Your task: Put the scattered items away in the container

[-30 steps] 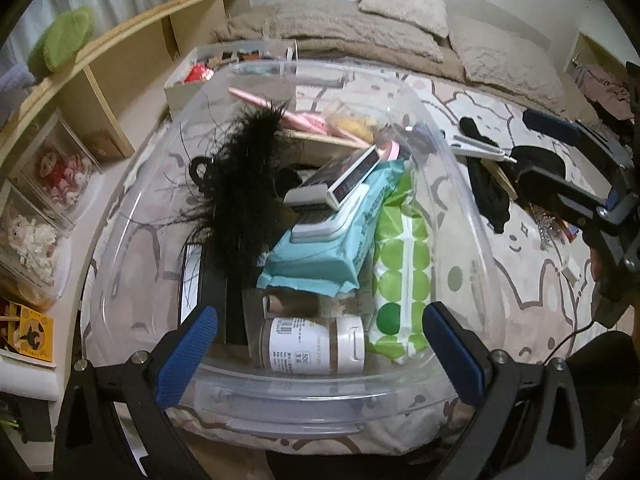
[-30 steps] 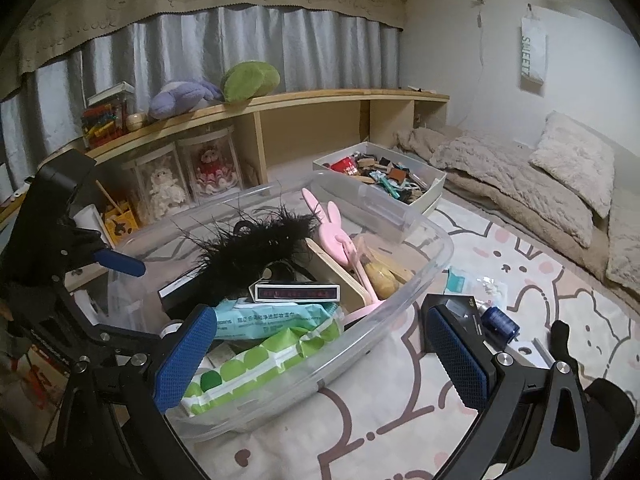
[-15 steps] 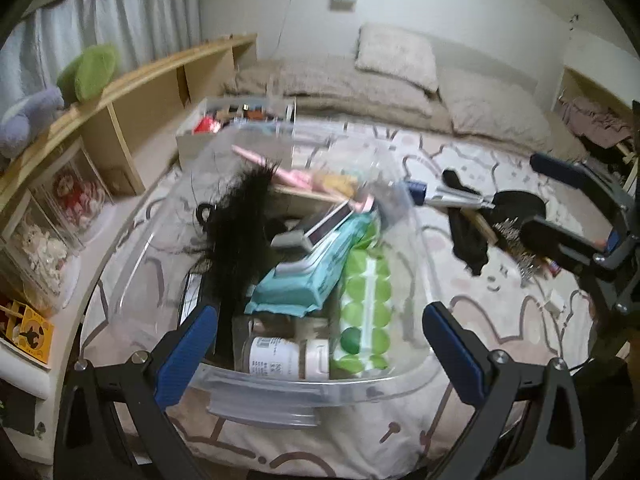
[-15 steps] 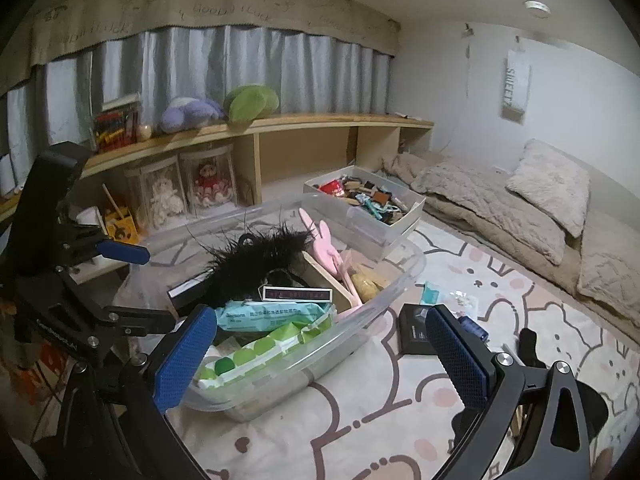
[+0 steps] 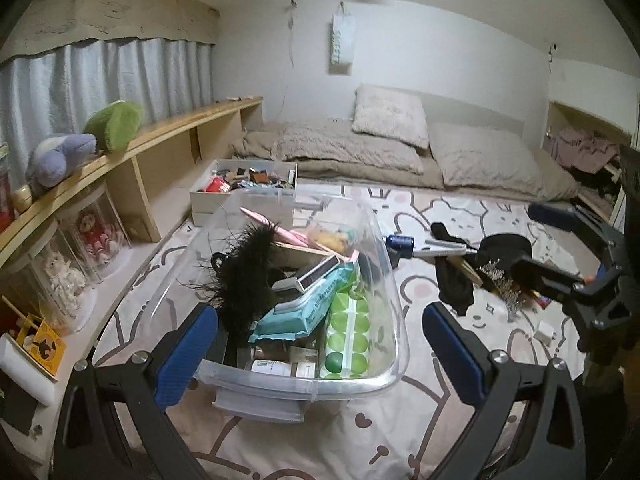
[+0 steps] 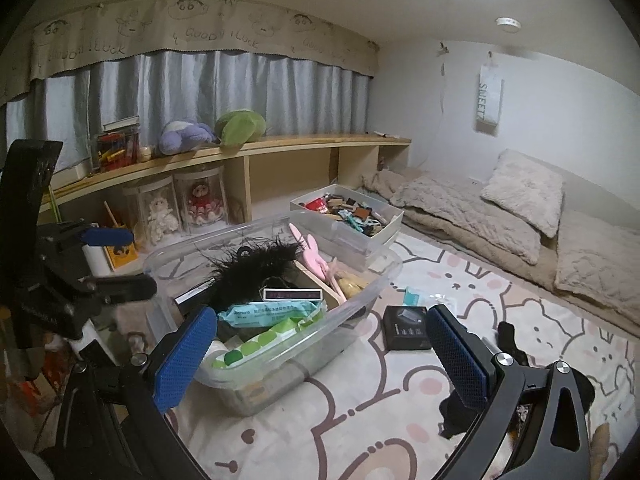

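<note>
A clear plastic bin (image 5: 384,376) (image 6: 372,280) sits on the patterned rug, filled with a black feather piece (image 5: 244,276), a teal wipes pack (image 5: 308,304), a green-dotted pack (image 5: 346,332) and a pink item (image 6: 308,252). My left gripper (image 5: 320,360) hovers open and empty over the bin's near end. My right gripper (image 6: 320,356) is open and empty beside the bin. Loose on the rug lie a black box (image 6: 406,328), a blue-capped item (image 5: 400,243), black cloth (image 5: 454,284) and a black hat (image 5: 504,250).
A white box of small clutter (image 5: 244,188) (image 6: 348,216) stands behind the bin. A wooden shelf (image 5: 132,152) with plush toys and doll jars runs along the left. Beige bedding and pillows (image 5: 400,144) lie at the back. A small white plug (image 5: 545,336) sits on the rug.
Both grippers have pulled back and lifted away from the bin, so it looks smaller and more of the room and ceiling shows. Both stay open and empty.
</note>
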